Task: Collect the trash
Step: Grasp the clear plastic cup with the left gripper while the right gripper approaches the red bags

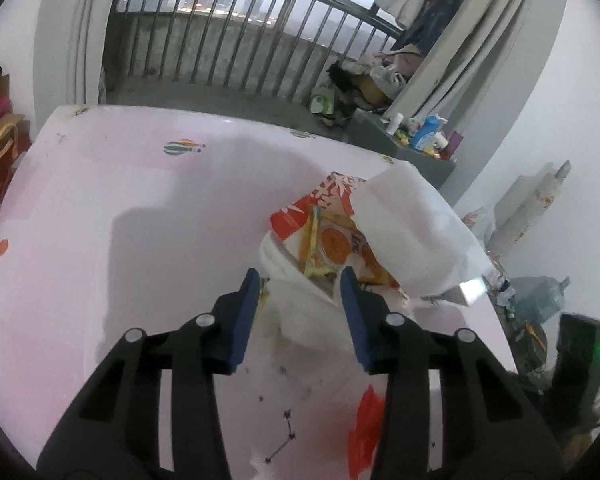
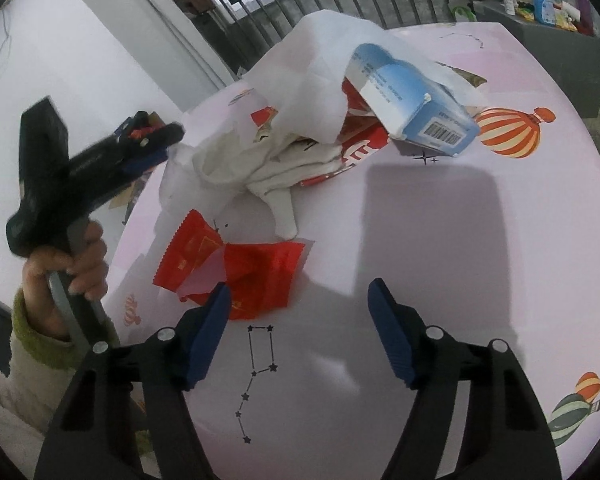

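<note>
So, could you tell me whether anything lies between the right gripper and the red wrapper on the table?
Nothing visible does: the red wrapper lies just ahead of the right gripper, touching its left finger, uncovered.

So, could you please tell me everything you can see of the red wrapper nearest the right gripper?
The red wrapper is a torn-open, crumpled glossy packet with zigzag-cut edges, faint gold printing and a pale inner face showing. It lies flat on the pink tablecloth, apart from the white bag. Its near edge reaches the right gripper's left fingertip; contact is unclear.
</note>
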Action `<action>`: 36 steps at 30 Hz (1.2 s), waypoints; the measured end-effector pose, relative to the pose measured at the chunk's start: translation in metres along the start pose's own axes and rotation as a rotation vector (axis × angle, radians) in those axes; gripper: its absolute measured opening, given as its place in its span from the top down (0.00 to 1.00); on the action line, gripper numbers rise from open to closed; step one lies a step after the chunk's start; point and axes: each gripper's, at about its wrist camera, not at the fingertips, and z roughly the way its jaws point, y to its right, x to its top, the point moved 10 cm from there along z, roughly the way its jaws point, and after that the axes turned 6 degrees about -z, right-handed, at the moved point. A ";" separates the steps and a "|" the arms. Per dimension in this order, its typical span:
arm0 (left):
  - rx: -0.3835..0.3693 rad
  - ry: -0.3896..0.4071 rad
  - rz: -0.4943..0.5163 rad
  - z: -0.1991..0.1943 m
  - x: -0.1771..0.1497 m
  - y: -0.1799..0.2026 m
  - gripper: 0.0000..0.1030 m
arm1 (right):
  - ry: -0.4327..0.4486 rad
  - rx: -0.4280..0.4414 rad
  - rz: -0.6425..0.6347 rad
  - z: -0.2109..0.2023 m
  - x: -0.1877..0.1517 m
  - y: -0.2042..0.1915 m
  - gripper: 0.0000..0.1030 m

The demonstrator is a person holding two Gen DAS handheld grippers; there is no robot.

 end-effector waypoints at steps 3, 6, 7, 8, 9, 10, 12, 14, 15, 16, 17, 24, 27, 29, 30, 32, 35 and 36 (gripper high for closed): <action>-0.001 -0.004 0.010 -0.015 -0.006 -0.005 0.62 | -0.003 0.022 0.009 0.004 0.002 0.001 0.38; -0.005 -0.024 0.005 -0.029 -0.021 -0.012 0.63 | -0.014 0.076 0.020 0.010 0.004 -0.005 0.42; -0.010 -0.032 0.002 -0.035 -0.027 -0.016 0.64 | -0.014 0.092 0.020 0.011 0.006 -0.008 0.42; -0.015 -0.046 -0.002 -0.039 -0.033 -0.018 0.65 | -0.010 0.113 0.016 0.013 0.009 -0.012 0.43; -0.014 -0.056 -0.005 -0.043 -0.037 -0.019 0.68 | -0.006 0.121 0.010 0.015 0.011 -0.015 0.44; -0.008 -0.065 -0.006 -0.044 -0.043 -0.021 0.70 | -0.004 0.126 0.003 0.016 0.013 -0.017 0.45; 0.007 -0.085 -0.009 -0.049 -0.053 -0.027 0.75 | -0.007 0.137 -0.008 0.022 0.017 -0.021 0.49; 0.031 -0.110 -0.020 -0.048 -0.063 -0.035 0.80 | -0.019 0.151 -0.007 0.029 0.019 -0.023 0.54; 0.041 -0.126 -0.033 -0.047 -0.070 -0.040 0.82 | -0.023 0.158 -0.006 0.031 0.020 -0.024 0.55; 0.044 -0.134 -0.045 -0.047 -0.073 -0.046 0.85 | -0.028 0.167 -0.004 0.034 0.022 -0.026 0.58; 0.044 -0.146 -0.059 -0.046 -0.078 -0.049 0.86 | -0.037 0.181 -0.003 0.038 0.023 -0.028 0.62; 0.018 -0.173 -0.085 -0.046 -0.098 -0.043 0.96 | -0.090 0.193 0.013 0.046 0.014 -0.030 0.95; 0.001 -0.192 -0.062 -0.047 -0.106 -0.028 0.96 | -0.078 0.178 0.021 0.032 0.008 -0.021 0.96; -0.032 -0.221 -0.053 -0.046 -0.118 -0.013 0.96 | -0.066 0.158 0.034 0.021 0.004 -0.011 0.96; -0.044 -0.231 -0.048 -0.046 -0.122 -0.007 0.96 | -0.062 0.145 0.041 0.016 0.002 -0.006 0.97; -0.075 -0.252 -0.030 -0.044 -0.134 0.011 0.96 | -0.047 0.101 0.058 0.003 -0.002 0.010 0.97; -0.102 -0.265 -0.009 -0.041 -0.144 0.030 0.96 | -0.010 0.023 0.100 -0.019 -0.003 0.036 0.97; -0.102 -0.262 0.007 -0.041 -0.145 0.035 0.96 | 0.003 0.000 0.114 -0.025 -0.003 0.044 0.97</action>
